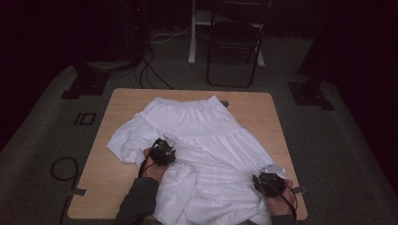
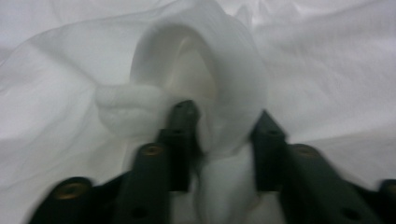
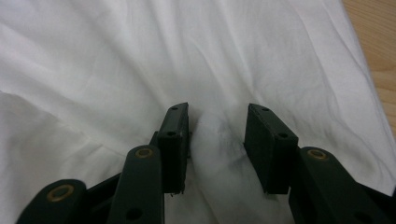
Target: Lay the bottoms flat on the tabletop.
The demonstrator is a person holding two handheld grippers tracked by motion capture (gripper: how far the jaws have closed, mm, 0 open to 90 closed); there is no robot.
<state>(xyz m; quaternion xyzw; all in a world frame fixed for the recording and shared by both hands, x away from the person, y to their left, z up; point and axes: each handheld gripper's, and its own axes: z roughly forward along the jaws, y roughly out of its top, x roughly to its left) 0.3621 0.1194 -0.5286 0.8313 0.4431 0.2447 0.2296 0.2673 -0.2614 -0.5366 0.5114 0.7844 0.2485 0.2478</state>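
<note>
White garment [image 1: 206, 140] across table [image 1: 117, 136]; left tool [image 2: 224, 126] spread around fold; right tool [image 3: 217, 128] spread at near hem.

One white garment [image 1: 202, 140] is counted on one wooden table [image 1: 263, 105]. Two grippers are counted: the left gripper [image 1: 165, 146] and the right gripper [image 1: 264, 177], each with two black jaws. Two hands are seen, the left hand [image 1: 152, 169] and the right hand [image 1: 281, 199]. One folding chair [image 1: 234, 42] is noted beyond the table. Two black floor stands are counted, the left stand [image 1: 87, 82] and the right stand [image 1: 309, 91].
</note>
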